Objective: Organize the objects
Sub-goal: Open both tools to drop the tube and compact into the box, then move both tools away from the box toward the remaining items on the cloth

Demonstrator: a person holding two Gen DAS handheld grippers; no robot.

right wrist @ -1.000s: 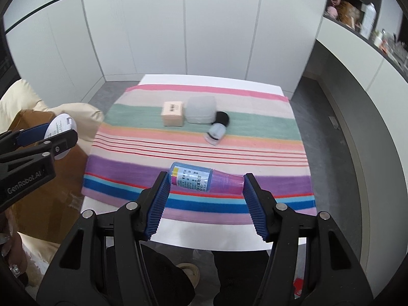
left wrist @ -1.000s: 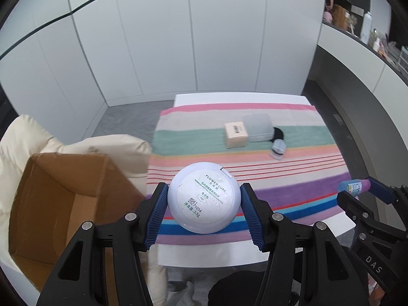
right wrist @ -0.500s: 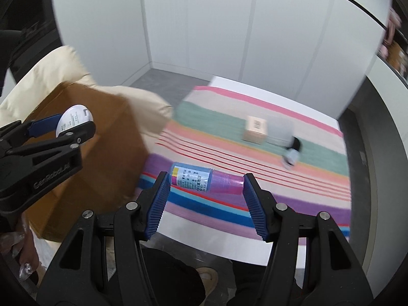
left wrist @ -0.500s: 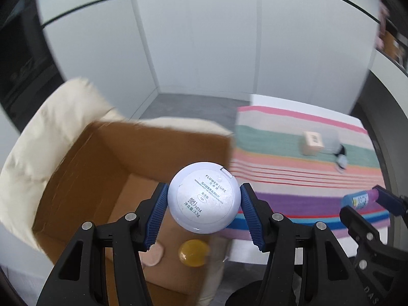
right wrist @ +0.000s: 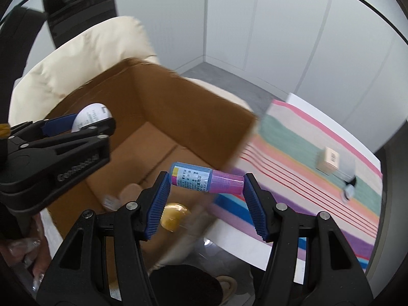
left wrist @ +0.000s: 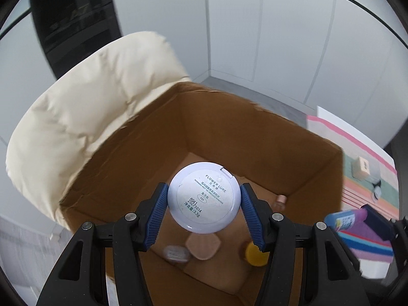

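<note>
In our left gripper (left wrist: 204, 205) we hold a round white compact (left wrist: 204, 196), pressed between the two blue pads at its edges. Its flat printed face is turned toward the camera, with green and grey writing on it. It hangs over the open cardboard box (left wrist: 255, 127).

In our right gripper (right wrist: 206, 191) we clamp a small bottle (right wrist: 207, 180) by its two ends. Its body is blue with a printed label, and its cap is pink-purple. The long axis lies sideways across the pads, the cap pointing to the right. It hangs over the box edge nearest the striped cloth (right wrist: 306, 158).

On the box floor lie a yellow round thing (left wrist: 256, 252) and a beige sponge (left wrist: 204, 246). The box stands on a cream cushion (left wrist: 89, 107). On the cloth stands a small beige carton (right wrist: 329, 159).
</note>
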